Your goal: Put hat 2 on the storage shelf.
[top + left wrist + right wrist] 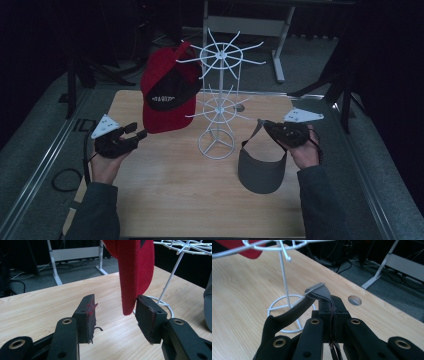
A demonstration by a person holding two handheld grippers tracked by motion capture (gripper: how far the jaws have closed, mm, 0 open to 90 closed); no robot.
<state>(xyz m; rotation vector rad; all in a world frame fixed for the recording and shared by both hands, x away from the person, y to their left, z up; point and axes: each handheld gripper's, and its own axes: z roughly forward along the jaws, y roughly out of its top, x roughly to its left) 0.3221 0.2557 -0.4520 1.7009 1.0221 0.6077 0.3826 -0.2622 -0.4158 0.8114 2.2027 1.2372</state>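
Grey visor is gripped by its strap in the right hand-held gripper; probably light, floppy. Left hand-held gripper is held open near the red cap.

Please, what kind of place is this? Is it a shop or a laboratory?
Probably a lab or recording room, not a shop. A bare wooden table stands among dark curtains, with loose cables on the floor and another desk's metal legs behind. One white hat rack holds one red cap.
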